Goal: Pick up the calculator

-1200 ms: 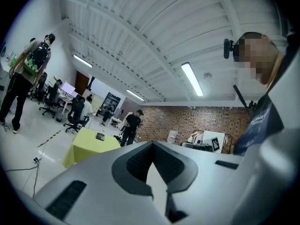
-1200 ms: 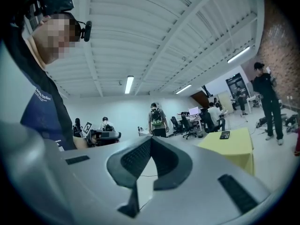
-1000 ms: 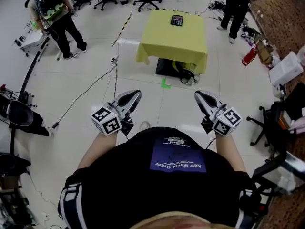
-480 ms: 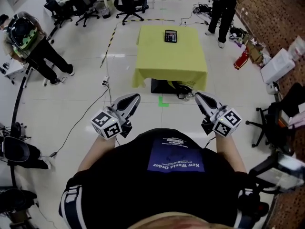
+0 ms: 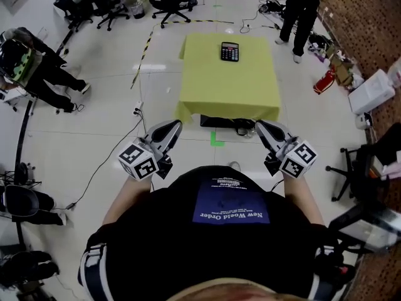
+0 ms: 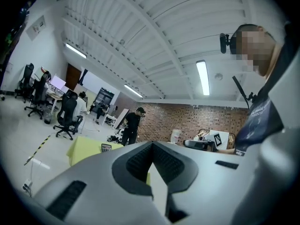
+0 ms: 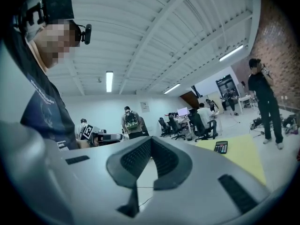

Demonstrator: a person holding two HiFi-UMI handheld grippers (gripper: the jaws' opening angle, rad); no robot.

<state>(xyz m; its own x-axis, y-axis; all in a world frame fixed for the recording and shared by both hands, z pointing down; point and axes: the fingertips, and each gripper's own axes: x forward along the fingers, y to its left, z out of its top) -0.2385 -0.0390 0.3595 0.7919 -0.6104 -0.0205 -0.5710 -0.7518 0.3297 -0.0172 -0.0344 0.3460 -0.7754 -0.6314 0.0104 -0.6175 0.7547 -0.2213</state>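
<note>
White tiled office floor (image 5: 94,124), with a low bench under a yellow cloth (image 5: 229,89) ahead of the tongs. The bench is nearer than a second ago, so the walk-up is under way and no reach has begun. The black rectangular calculator (image 5: 230,51) lies on the bench's far part, well beyond both tips. Both the left tongs (image 5: 169,129) and right tongs (image 5: 263,128) are closed tight, empty and touching nothing.

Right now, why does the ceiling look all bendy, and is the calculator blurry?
Left gripper view: the wide lens curves the ceiling beams and darkens the corners, and the left claw looms big. Right gripper view: same curving; the calculator is tiny but not smeared. Head view: the calculator looks sharp on the yellow table.
</note>
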